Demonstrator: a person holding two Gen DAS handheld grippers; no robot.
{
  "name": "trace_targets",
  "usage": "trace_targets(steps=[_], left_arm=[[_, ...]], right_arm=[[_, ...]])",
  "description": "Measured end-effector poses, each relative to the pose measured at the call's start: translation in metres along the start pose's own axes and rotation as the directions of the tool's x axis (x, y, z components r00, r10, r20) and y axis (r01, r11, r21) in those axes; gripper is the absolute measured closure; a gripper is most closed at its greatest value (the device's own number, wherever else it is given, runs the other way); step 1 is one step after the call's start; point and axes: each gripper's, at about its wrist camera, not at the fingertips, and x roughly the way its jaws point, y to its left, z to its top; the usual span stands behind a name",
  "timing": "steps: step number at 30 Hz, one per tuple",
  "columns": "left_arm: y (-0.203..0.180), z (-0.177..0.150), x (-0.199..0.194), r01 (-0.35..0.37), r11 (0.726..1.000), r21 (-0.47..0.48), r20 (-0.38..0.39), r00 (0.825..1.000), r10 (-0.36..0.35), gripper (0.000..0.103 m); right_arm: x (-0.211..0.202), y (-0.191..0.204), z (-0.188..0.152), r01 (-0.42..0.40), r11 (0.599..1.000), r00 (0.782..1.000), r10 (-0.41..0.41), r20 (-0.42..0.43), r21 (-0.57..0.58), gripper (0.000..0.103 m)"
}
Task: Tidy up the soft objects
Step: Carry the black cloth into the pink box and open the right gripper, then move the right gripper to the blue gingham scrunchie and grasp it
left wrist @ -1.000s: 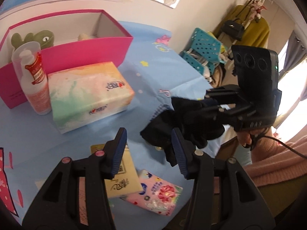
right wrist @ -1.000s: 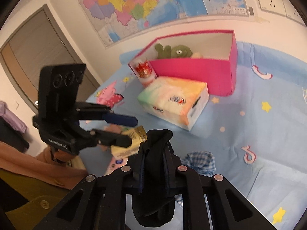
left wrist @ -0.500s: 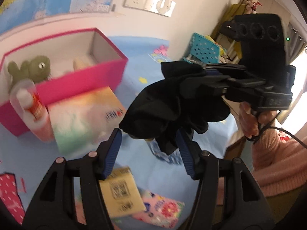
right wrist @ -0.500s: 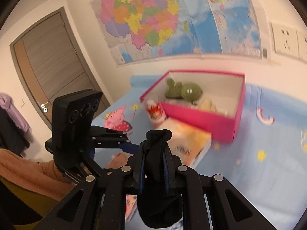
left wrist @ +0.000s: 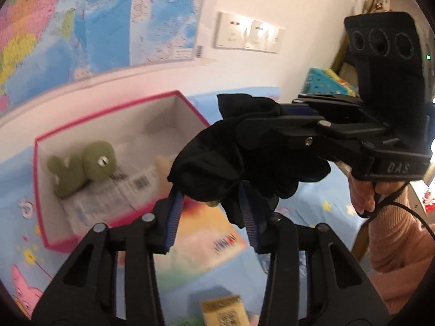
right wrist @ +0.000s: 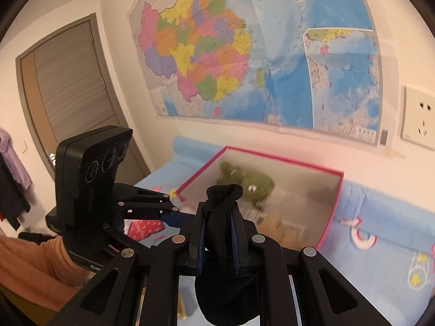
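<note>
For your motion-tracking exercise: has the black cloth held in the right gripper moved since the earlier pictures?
Yes. The black cloth has risen from the blue tabletop and now hangs in the right gripper in front of the pink box.

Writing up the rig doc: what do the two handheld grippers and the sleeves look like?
Both grippers, left gripper and right gripper, are black plastic frames with silver rivets and ribbed blue finger pads. Each carries an upright black block with three round lenses; the right one bears white lettering, "DAS", and a thin black cable. Sleeves: pink knit on the right, orange-brown on the left.
</note>
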Motion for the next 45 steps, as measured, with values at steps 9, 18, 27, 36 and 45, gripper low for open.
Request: trace_targets(steps=[9, 18, 27, 36, 45], left_arm=[[0.036, 0.046, 0.032, -0.11, 0.993, -0.046, -0.062, 0.992, 0.107, 0.06], [0.069, 0.069, 0.069, -0.161, 0.979, -0.127, -0.144, 0.979, 0.142, 0.061], [0.082, 0.088, 0.088, -0.229, 0.957, -0.178, -0.193, 0.962, 0.194, 0.06], [0.07, 0.076, 0.066, -0.239, 0.958, -0.158, -0.134, 0.966, 0.219, 0.053], [0.013, 0.041, 0.003, -0.159, 0.987, -0.034, 0.015, 0.987, 0.159, 0.051]], right_arm=[[0.046, -0.039, 0.035, 0.051, 0.998, 0.999, -0.051, -0.01, 0.021, 0.088], [0.084, -0.078, 0.05, 0.096, 0.993, 0.995, -0.093, -0.042, 0.065, 0.088], [0.107, -0.108, 0.05, 0.215, 0.969, 0.976, -0.21, -0.049, 0.123, 0.076], [0.083, -0.111, 0.033, 0.263, 0.95, 0.965, -0.262, -0.031, 0.166, 0.051], [0.014, -0.064, -0.006, 0.136, 0.982, 0.99, -0.138, 0.006, 0.13, 0.05]])
